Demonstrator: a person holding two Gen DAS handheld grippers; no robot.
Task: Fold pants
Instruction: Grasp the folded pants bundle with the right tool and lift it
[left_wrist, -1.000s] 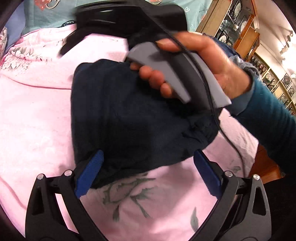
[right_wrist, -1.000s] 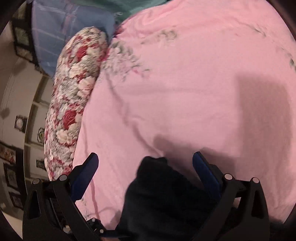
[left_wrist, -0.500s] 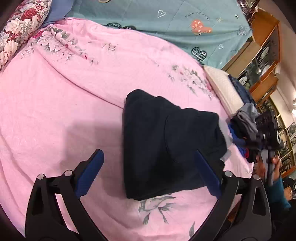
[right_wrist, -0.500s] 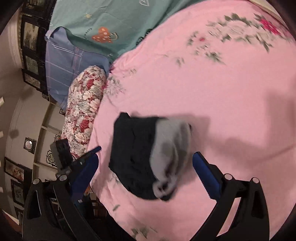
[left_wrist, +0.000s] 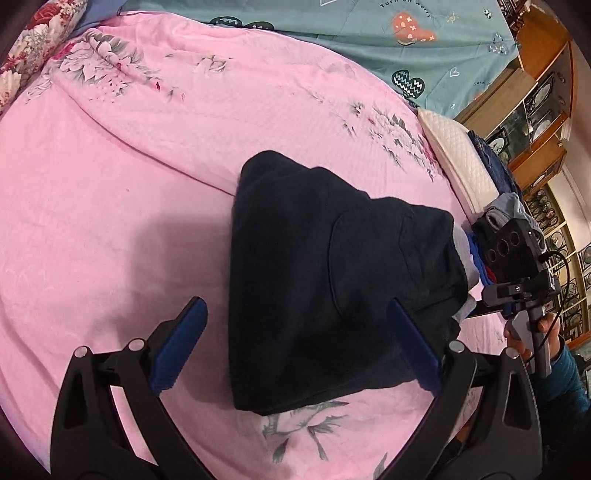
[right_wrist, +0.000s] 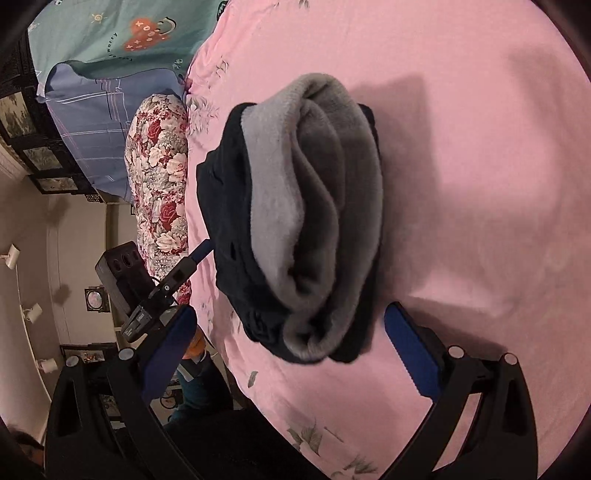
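Left claw (left_wrist: 295, 354) and right claw (right_wrist: 286, 354) hang spread and empty over folded dark pants (left_wrist: 321, 280); pink bedspread (left_wrist: 110, 184) lies bare around them.

Black left claw (left_wrist: 295, 347), blue pads (left_wrist: 181, 343), silver screws

One folded pair of dark navy, grey-lined fleece pants (left_wrist: 314, 280) lies on one pink floral bedsheet (left_wrist: 110, 184). One long red-rose floral bolster pillow (right_wrist: 162, 177). One white quilted pillow (left_wrist: 461, 162). Two black blue-padded grippers, left gripper (left_wrist: 295, 347) and right gripper (right_wrist: 288, 347).
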